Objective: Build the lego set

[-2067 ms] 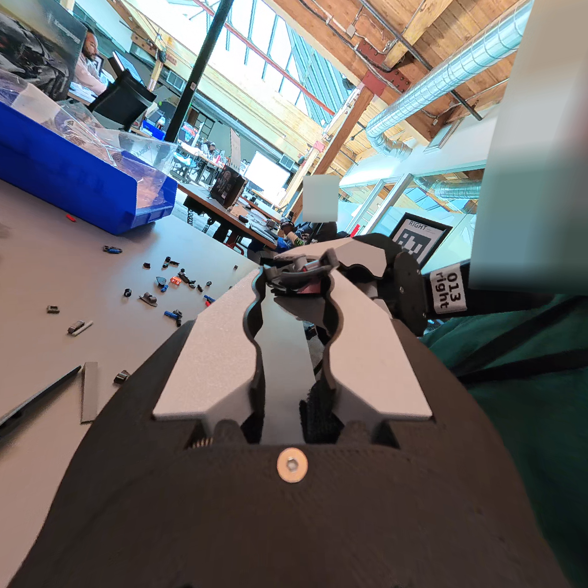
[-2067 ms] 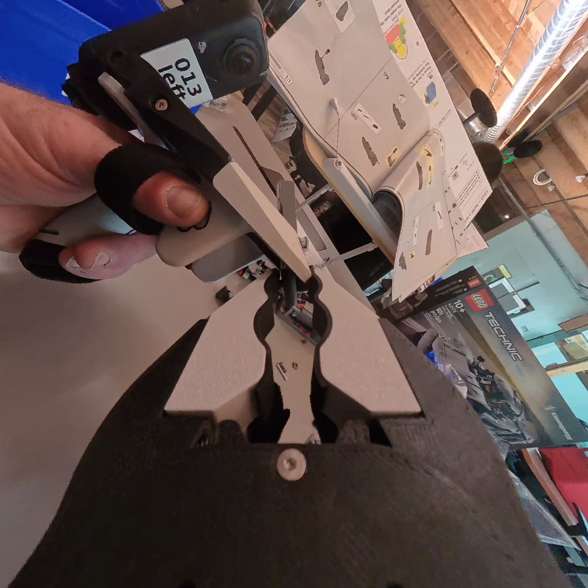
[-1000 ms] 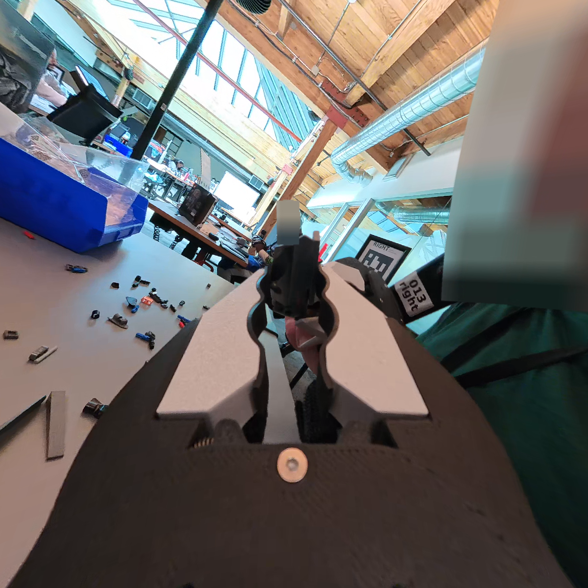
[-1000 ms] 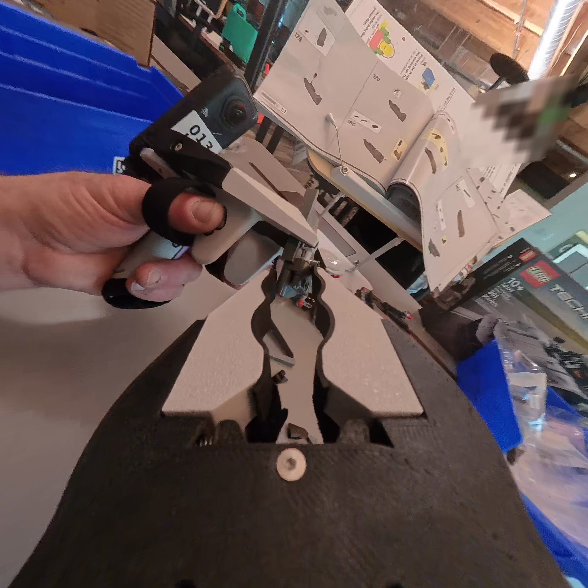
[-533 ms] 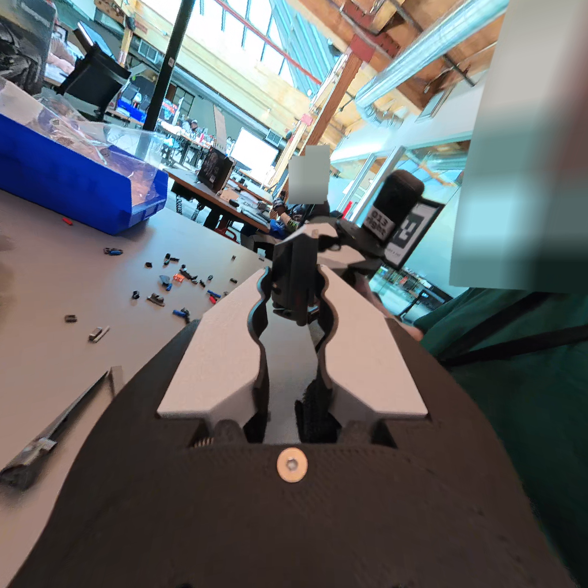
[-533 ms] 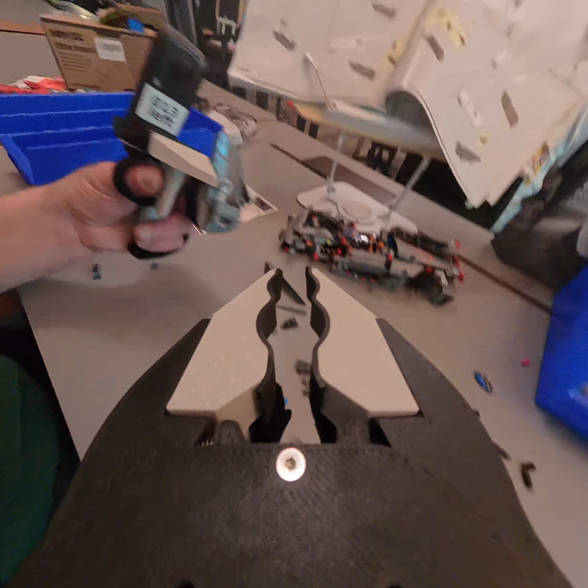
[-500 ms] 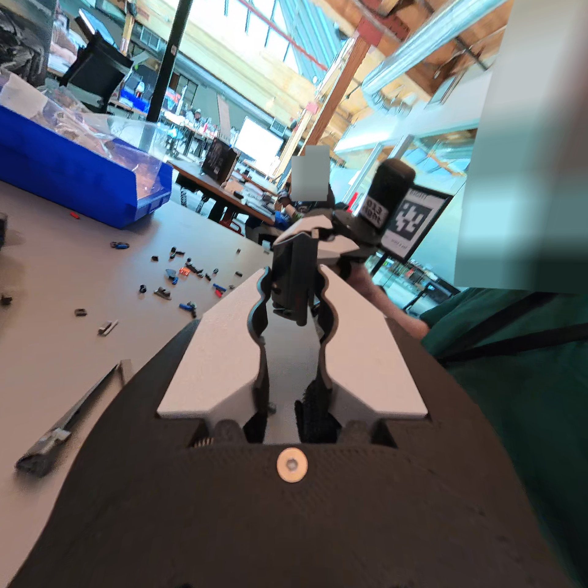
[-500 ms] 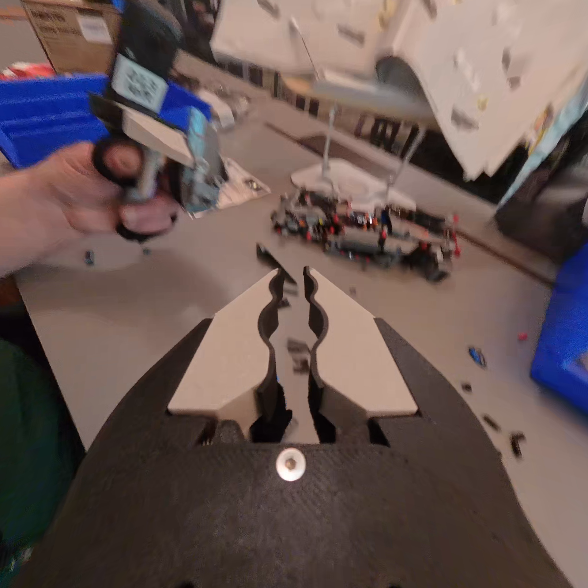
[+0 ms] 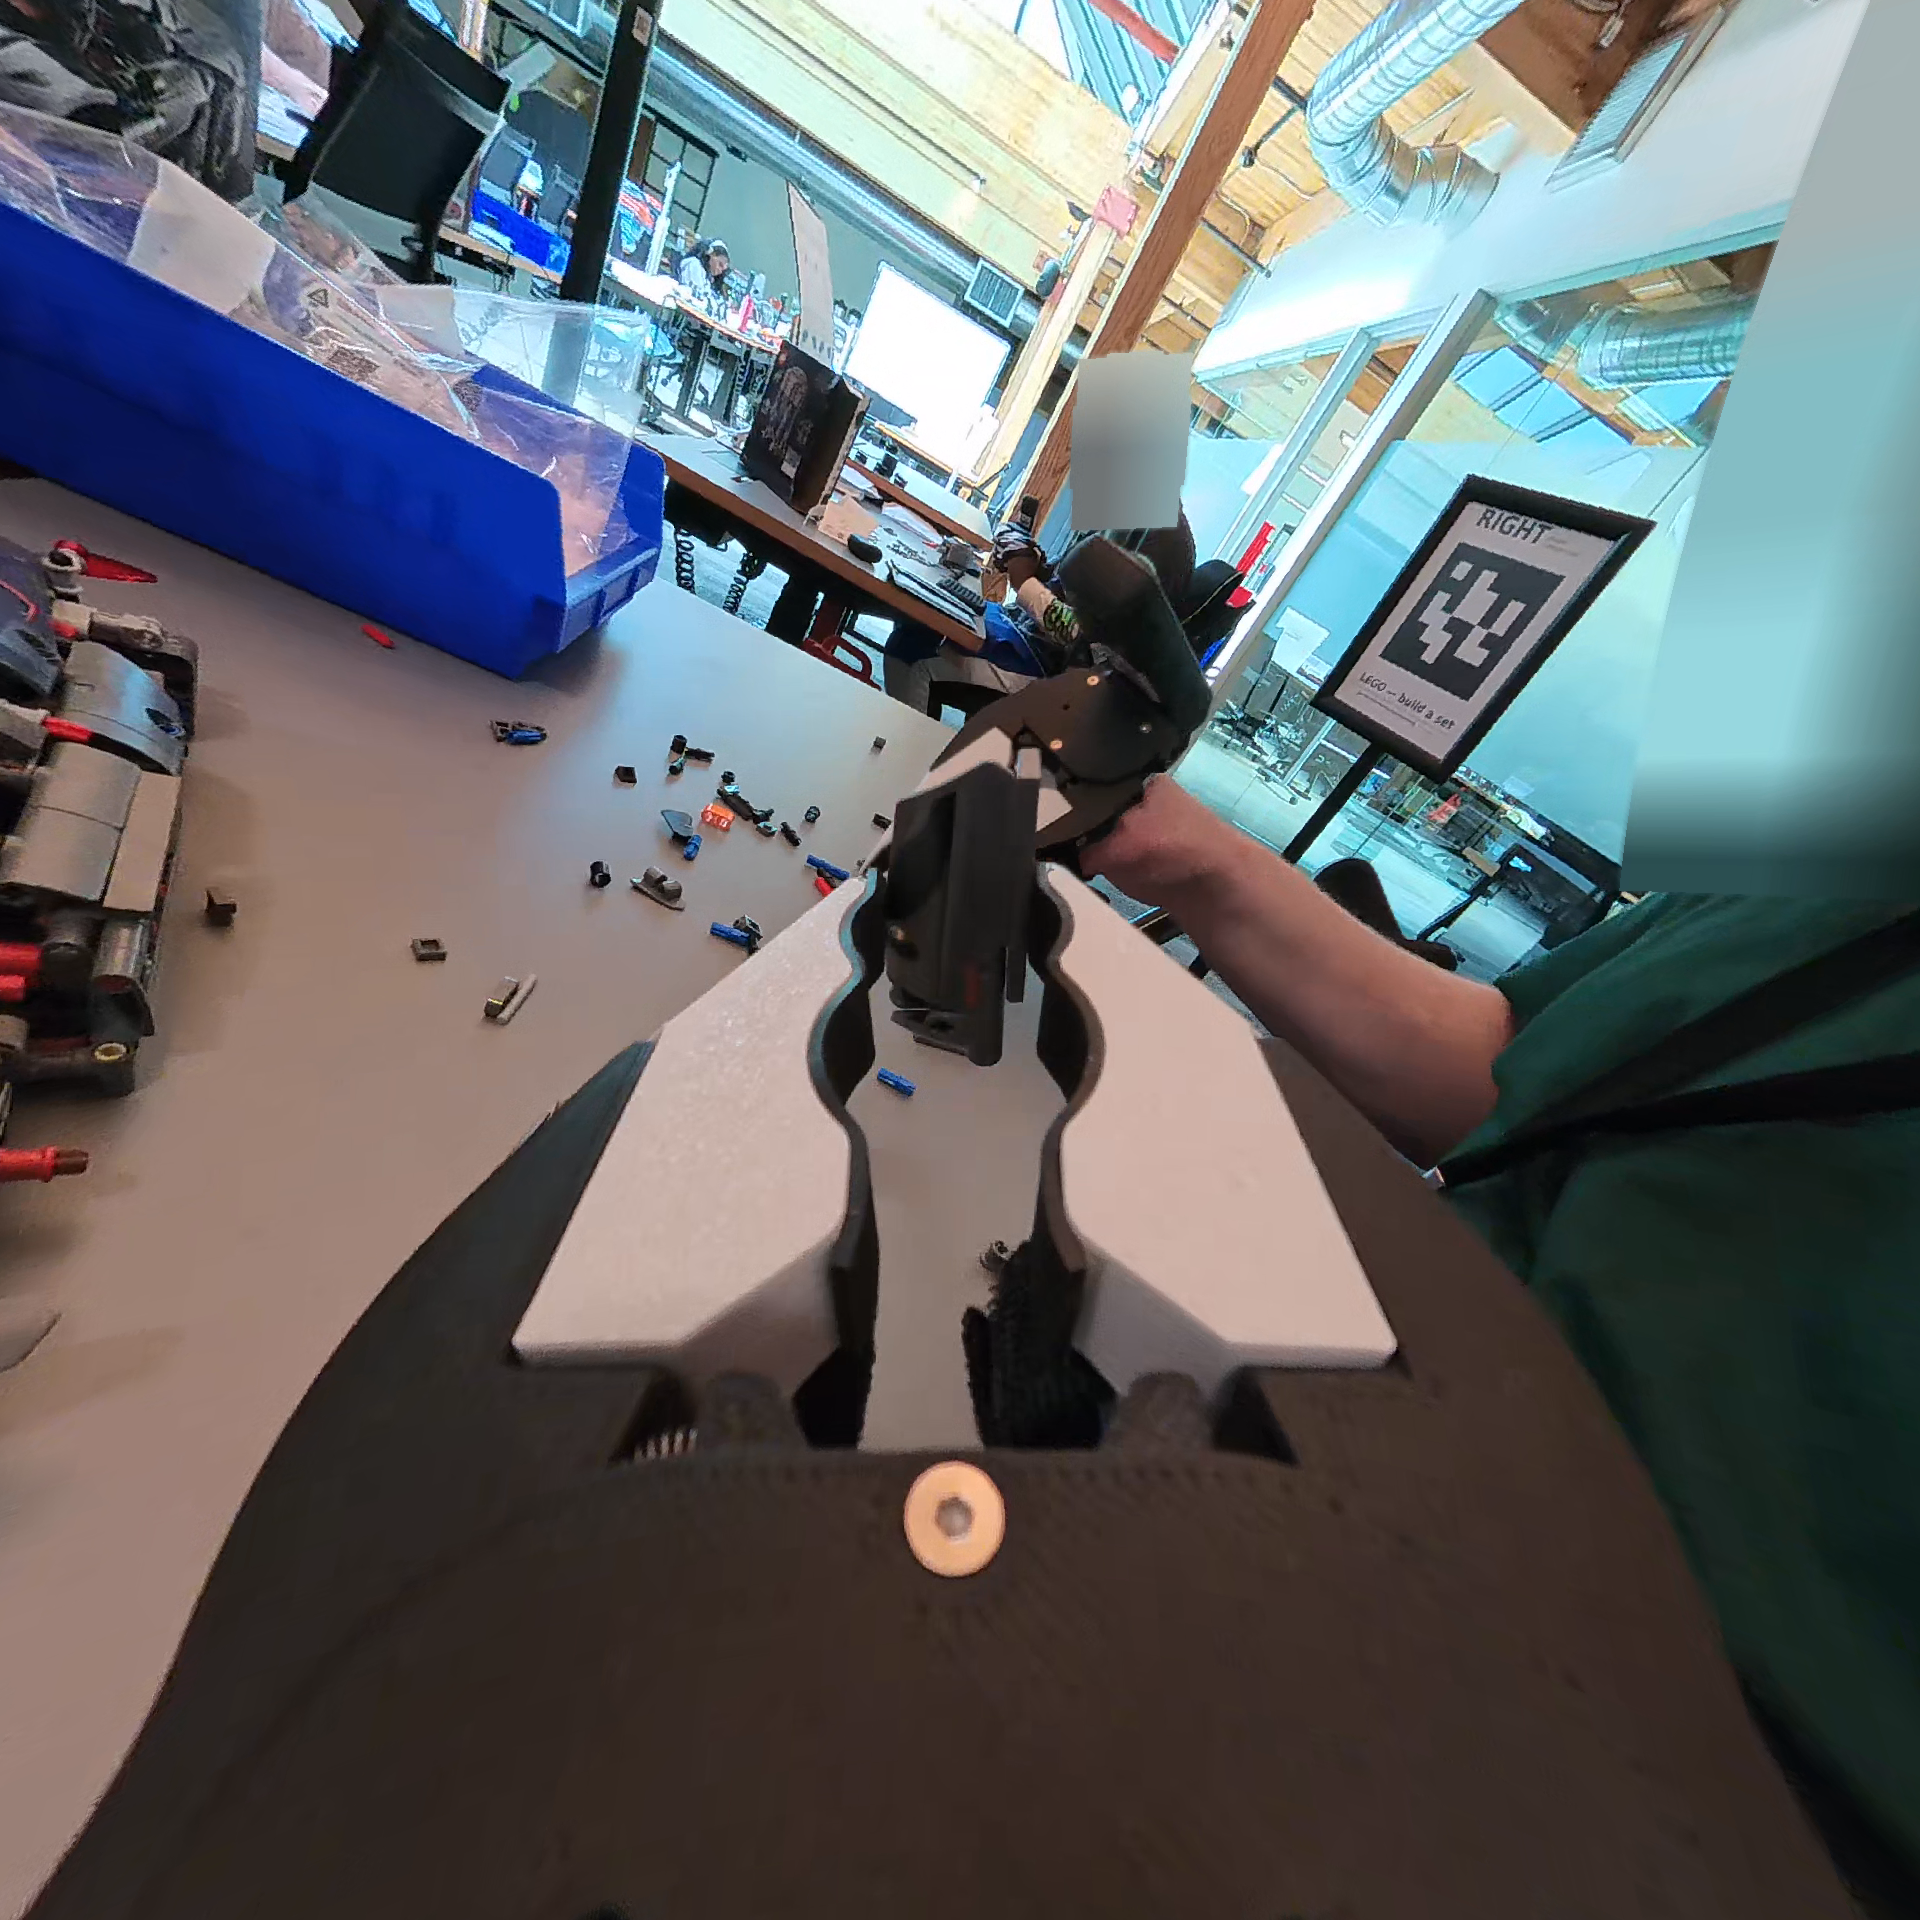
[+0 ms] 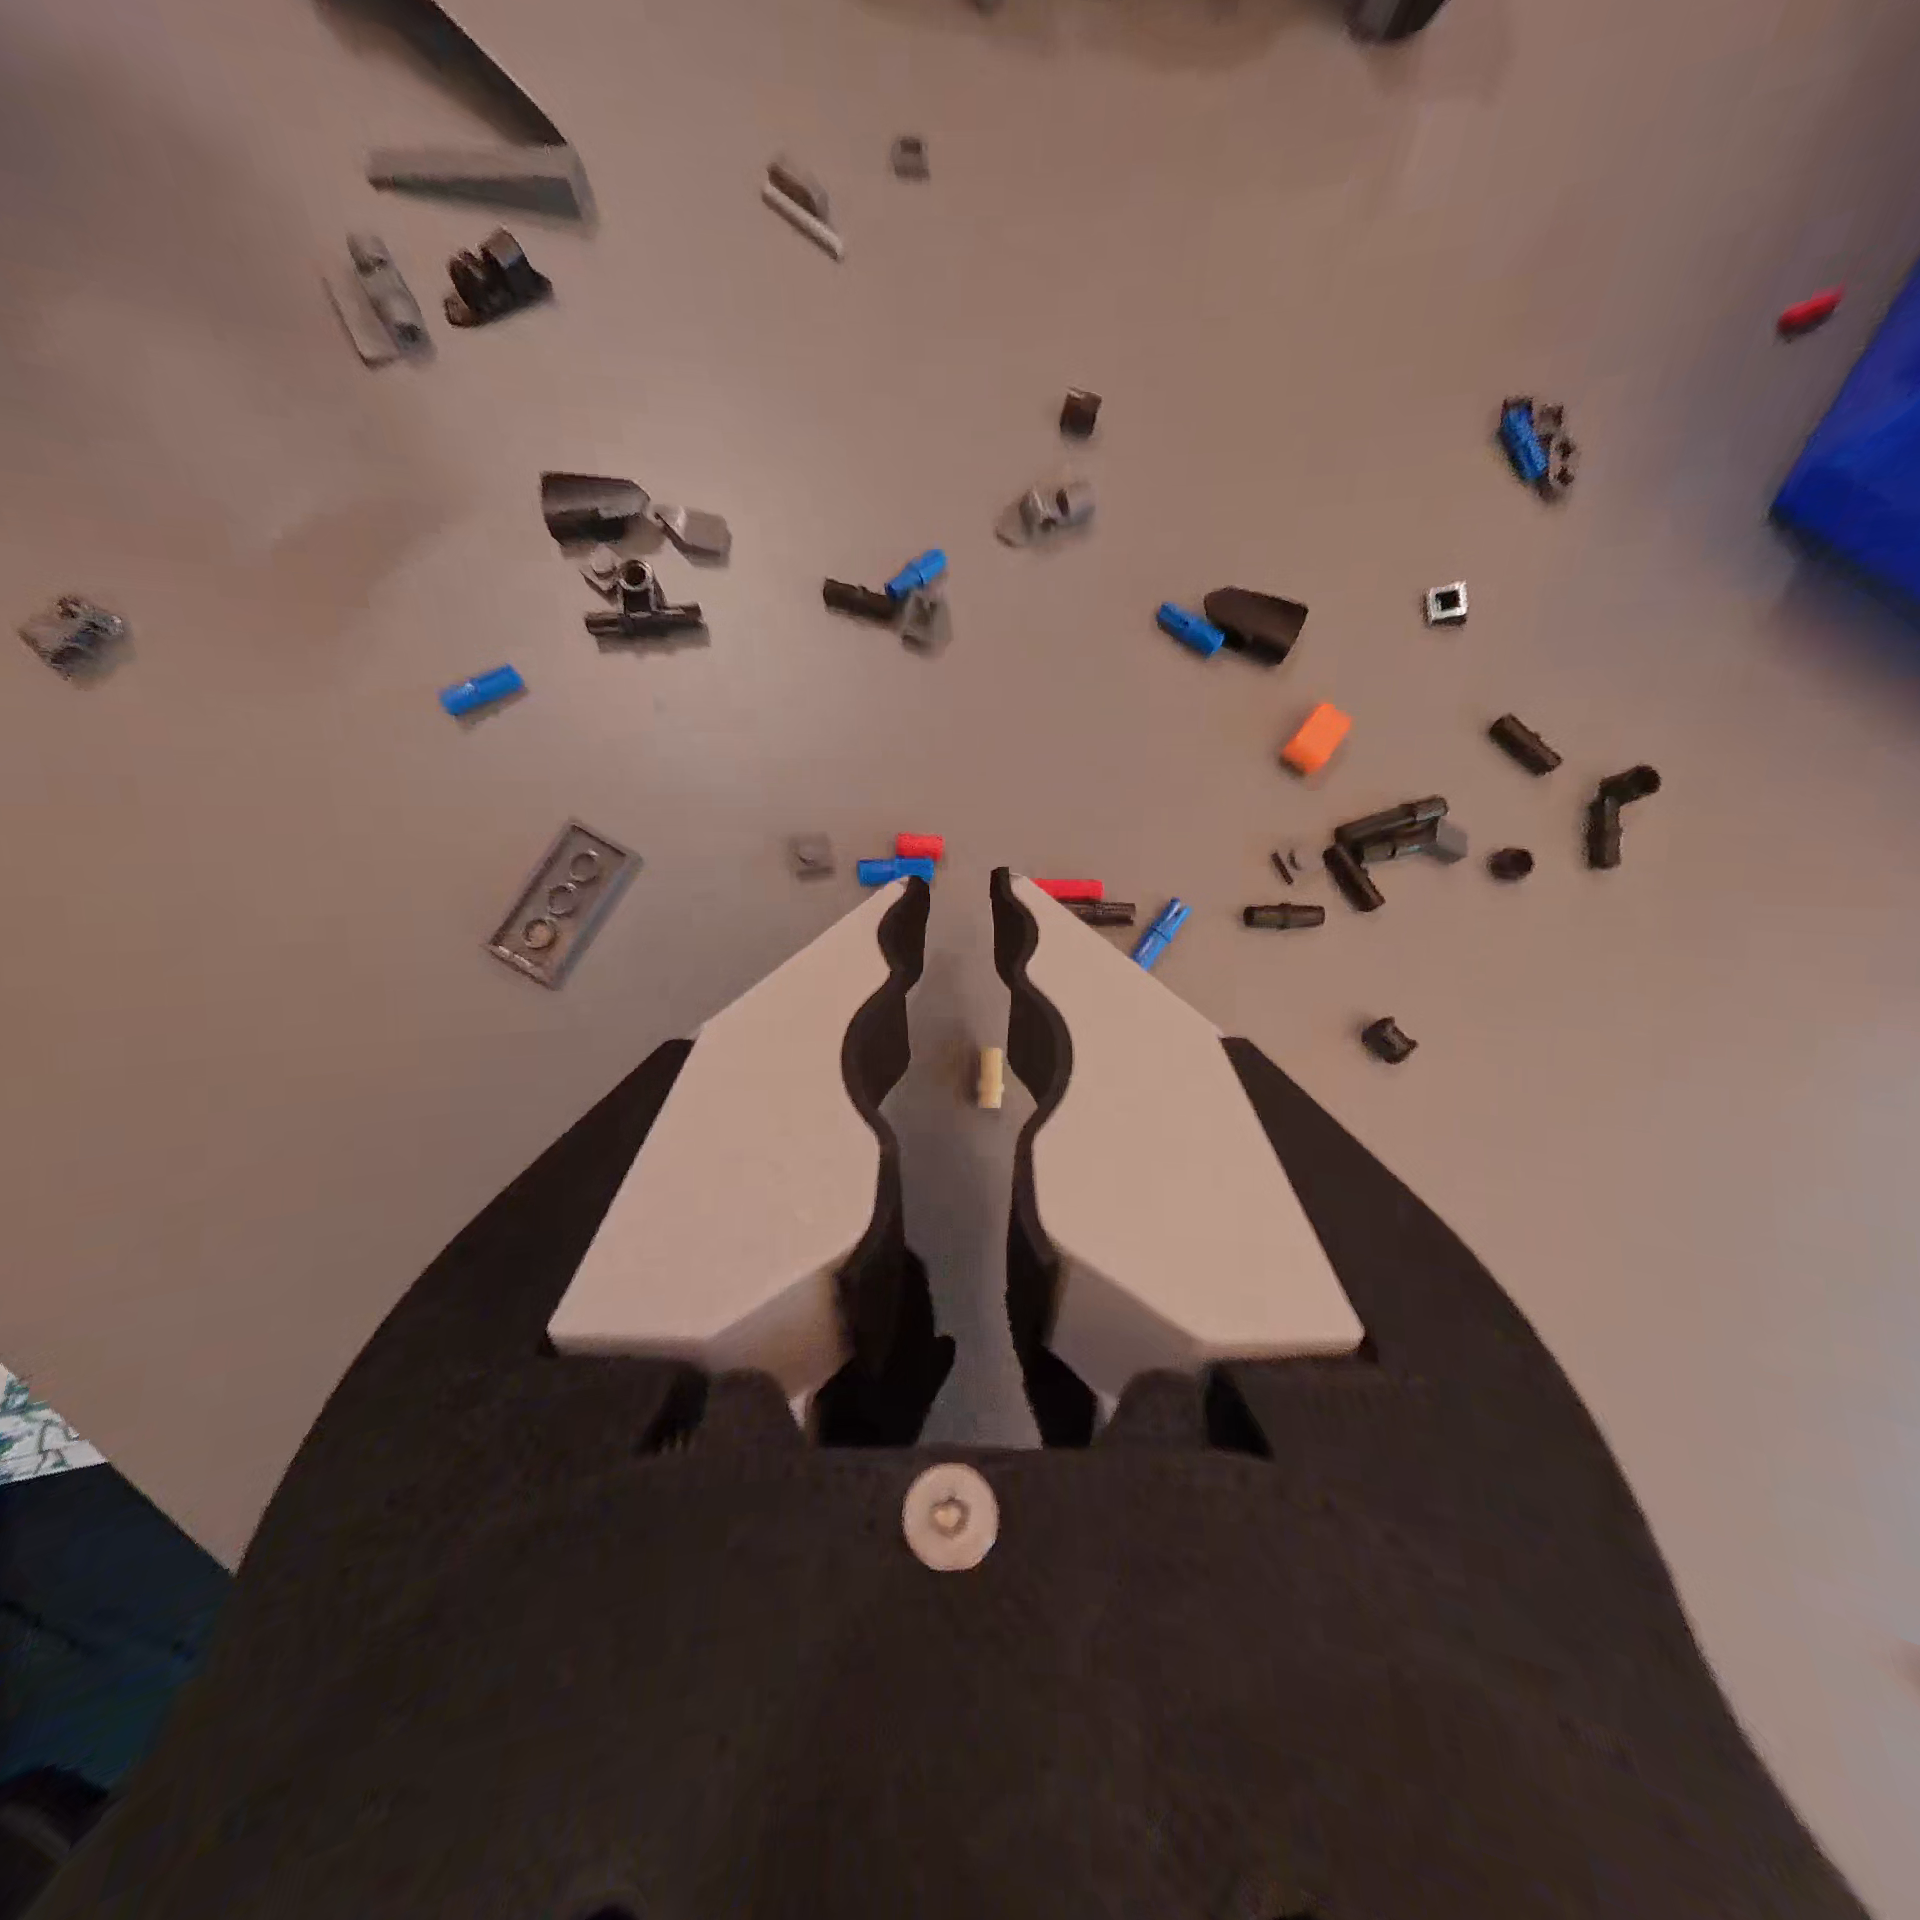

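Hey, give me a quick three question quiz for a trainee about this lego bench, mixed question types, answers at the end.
1. True or false: the left gripper is shut on a dark sub-assembly.
2. Which small piece lies on the table between the right gripper's fingers? A) tan pin B) orange brick C) grey plate
3. Fill in: the right gripper points down at the loose pieces and holds ____.

Key: 1 true; 2 A; 3 nothing.
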{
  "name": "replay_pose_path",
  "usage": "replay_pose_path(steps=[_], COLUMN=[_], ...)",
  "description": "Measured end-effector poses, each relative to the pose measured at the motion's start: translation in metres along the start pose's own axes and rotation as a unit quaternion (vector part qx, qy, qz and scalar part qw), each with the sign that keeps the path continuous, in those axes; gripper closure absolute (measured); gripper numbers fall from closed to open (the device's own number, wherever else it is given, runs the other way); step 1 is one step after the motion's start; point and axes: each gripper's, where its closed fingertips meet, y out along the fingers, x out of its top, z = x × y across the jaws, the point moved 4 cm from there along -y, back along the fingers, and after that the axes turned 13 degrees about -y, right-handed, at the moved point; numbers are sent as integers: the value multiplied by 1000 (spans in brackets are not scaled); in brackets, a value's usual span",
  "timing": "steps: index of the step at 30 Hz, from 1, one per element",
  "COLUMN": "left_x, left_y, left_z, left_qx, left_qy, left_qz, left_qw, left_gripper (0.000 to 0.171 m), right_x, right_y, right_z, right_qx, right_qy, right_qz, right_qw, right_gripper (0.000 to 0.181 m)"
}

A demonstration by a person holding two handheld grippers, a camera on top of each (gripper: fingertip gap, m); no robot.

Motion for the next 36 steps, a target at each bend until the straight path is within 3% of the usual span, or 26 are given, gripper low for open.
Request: replay_pose_path(steps=[11, 18, 22, 30, 36], left_x=[0, -2, -2, -4, -6], left_y=[1, 2, 1, 4, 7], left_z=[5, 7, 8, 11, 12], left_qx=[1, 1, 2, 1, -2], left_qy=[-4, -6, -7, -11, -7], left_qz=[-1, 3, 2, 12, 22], left_qw=[1000, 1000, 1000, 1000, 1000], left_gripper=[147, 147, 147, 147, 147], right_x=[-14, -5, -7, -4, -1], right_y=[12, 18, 21, 26, 25], right_z=[-11, -18, -32, -33, -30], right_qx=[-25, -32, -16, 86, 83], right_qy=[63, 38, 4, -50, -54], right_qz=[12, 10, 15, -29, -41], right_qw=[998, 999, 1000, 995, 994], right_gripper=[162, 161, 159, 176, 180])
